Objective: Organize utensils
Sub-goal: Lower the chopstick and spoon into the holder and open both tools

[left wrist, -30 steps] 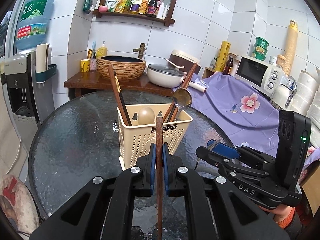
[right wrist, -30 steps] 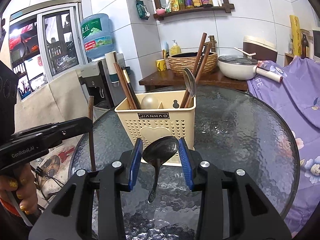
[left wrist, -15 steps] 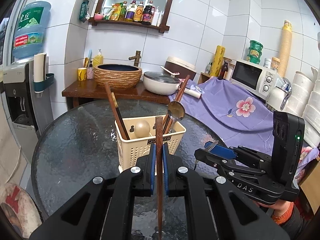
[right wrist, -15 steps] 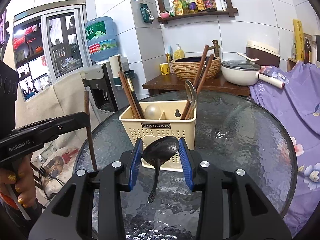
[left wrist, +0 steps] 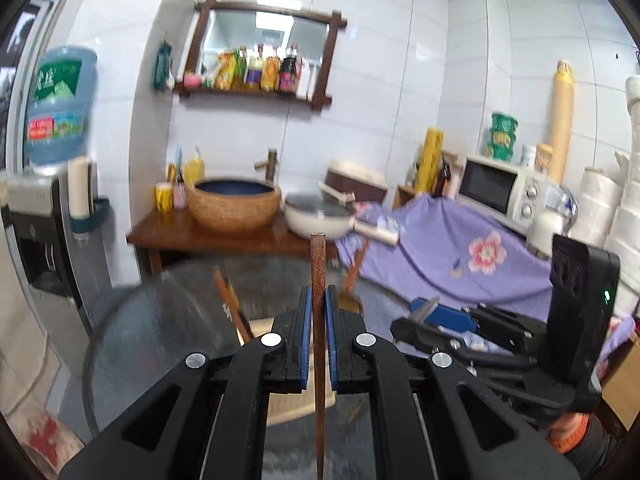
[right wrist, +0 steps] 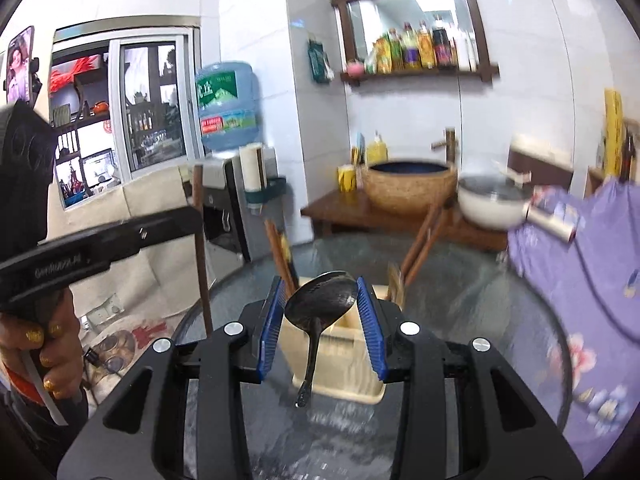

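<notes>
while both my hands are loaded: nothing from either gripper has gone into the caddy yet.
left gripper [left wrist: 316, 316]: clenched on a single dark wooden chopstick [left wrist: 318, 344], which stands upright between my blue pads, its square top above the fingertips and its thin end hanging below them.
right gripper [right wrist: 322, 322]: grasping a dark metal spoon [right wrist: 320, 306] by the edges of its bowl, bowl up and handle dangling down between the fingers.
utensil caddy [right wrist: 340, 364]: a cream plastic holder on the glass table [right wrist: 500, 320], just ahead of and below the right gripper's tips; in the left wrist view it is mostly hidden behind my left fingers.
done so far: brown chopsticks [right wrist: 280, 248] lean out of the caddy's left side, and a pair of wooden handles [right wrist: 422, 240] lean out of its right side, so some sorting looks finished.
left to do: as i judge it, the chopstick belongs with the other chopsticks on the left side and the spoon with the handles on the right; both must be carried over the rim and let go.
table around the caddy: what shows of the glass looks bare of loose utensils, but blur and my own fingers hide part of it, so i cannot tell whether these two are the last.
progress: i would call it late in the job, two pieces in hand.
</notes>
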Demonstrator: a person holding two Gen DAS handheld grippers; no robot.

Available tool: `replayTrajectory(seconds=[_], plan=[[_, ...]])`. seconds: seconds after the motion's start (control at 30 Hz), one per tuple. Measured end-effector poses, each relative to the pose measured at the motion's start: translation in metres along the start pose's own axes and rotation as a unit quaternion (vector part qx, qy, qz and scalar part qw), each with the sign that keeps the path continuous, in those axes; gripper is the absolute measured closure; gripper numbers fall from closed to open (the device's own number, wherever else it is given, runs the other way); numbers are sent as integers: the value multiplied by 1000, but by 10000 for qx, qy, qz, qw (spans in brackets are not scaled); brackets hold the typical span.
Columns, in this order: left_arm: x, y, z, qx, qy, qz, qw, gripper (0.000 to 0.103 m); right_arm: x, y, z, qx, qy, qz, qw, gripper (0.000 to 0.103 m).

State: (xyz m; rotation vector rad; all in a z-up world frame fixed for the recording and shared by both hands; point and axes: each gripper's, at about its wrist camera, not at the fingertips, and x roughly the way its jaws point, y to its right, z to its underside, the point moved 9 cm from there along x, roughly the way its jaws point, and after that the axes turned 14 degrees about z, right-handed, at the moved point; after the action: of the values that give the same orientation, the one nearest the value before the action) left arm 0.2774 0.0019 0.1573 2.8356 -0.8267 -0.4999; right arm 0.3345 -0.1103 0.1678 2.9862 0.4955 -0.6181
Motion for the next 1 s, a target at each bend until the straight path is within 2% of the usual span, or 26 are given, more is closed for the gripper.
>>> replayTrajectory(seconds=[0.23, 0.3, 0.37, 0.47, 0.63, 1.0], plan=[[9, -9, -85, 110, 611, -252, 9978, 96, 6, -5, -68, -237, 573, 360, 9974, 66], [16, -13, -97, 197, 703, -425, 9964, 96, 15, -6, -81, -387, 713, 565, 9951, 66], [25, -17, -100, 283, 734, -551, 9954, 96, 28, -5, -83, -390, 659, 616, 9952, 66], [44, -30, -86, 236, 643, -727, 9950, 96, 48, -2, -69, -463, 602, 809, 9938, 65], [68, -52, -47, 73, 358, -808, 9961, 96, 80, 2, -30, -395, 192, 783, 9960, 65], [94, -82, 30, -306, -259, -864, 9955, 96, 104, -2, 33, -503, -142, 789, 9955, 65]])
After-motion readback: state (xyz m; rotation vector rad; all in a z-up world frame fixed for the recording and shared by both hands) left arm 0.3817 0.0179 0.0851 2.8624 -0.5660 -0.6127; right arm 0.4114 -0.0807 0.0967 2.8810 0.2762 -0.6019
